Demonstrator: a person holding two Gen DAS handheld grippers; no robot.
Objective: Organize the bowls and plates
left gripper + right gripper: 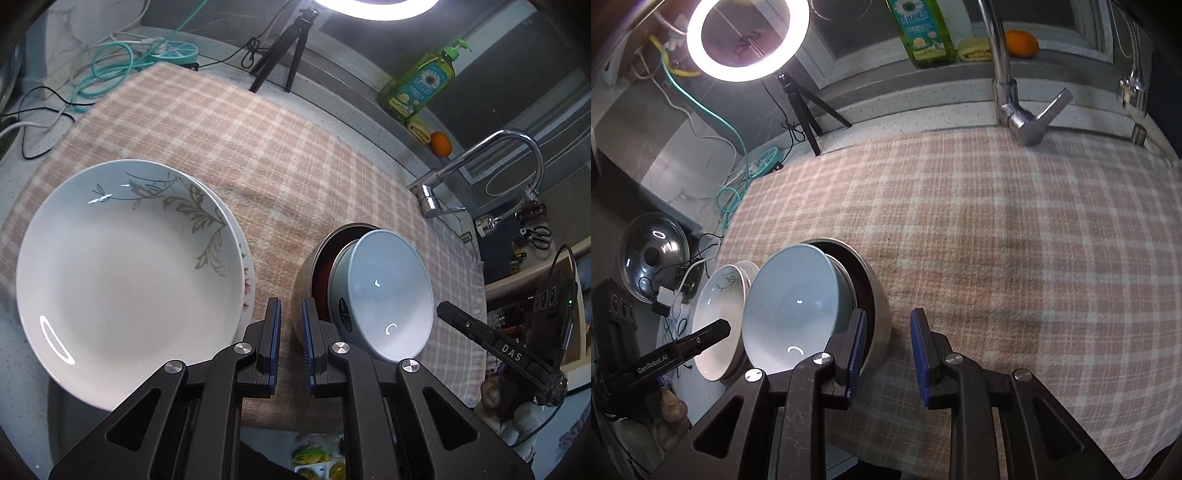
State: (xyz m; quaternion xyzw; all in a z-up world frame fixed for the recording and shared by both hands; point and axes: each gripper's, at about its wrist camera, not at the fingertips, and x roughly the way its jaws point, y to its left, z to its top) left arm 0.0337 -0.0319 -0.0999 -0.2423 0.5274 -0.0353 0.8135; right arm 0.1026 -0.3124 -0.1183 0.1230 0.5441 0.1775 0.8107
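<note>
A white plate with a leaf pattern (125,273) lies on top of a floral-rimmed plate (246,280) on the checked cloth (277,155). To its right a light blue bowl (388,295) sits tilted inside a steel bowl (306,291) with a dark inside. My left gripper (291,325) is open with a narrow gap, empty, just in front of the steel bowl's rim. In the right wrist view the blue bowl (790,306), steel bowl (879,314) and plates (718,314) show at the left. My right gripper (888,343) is open and empty beside the steel bowl.
A tap (1023,114) stands at the back right, a ring light tripod (809,107) and cables (110,66) at the back left. A soap bottle (421,85) and an orange (441,143) sit on the sill. A pot lid (653,254) lies at the left.
</note>
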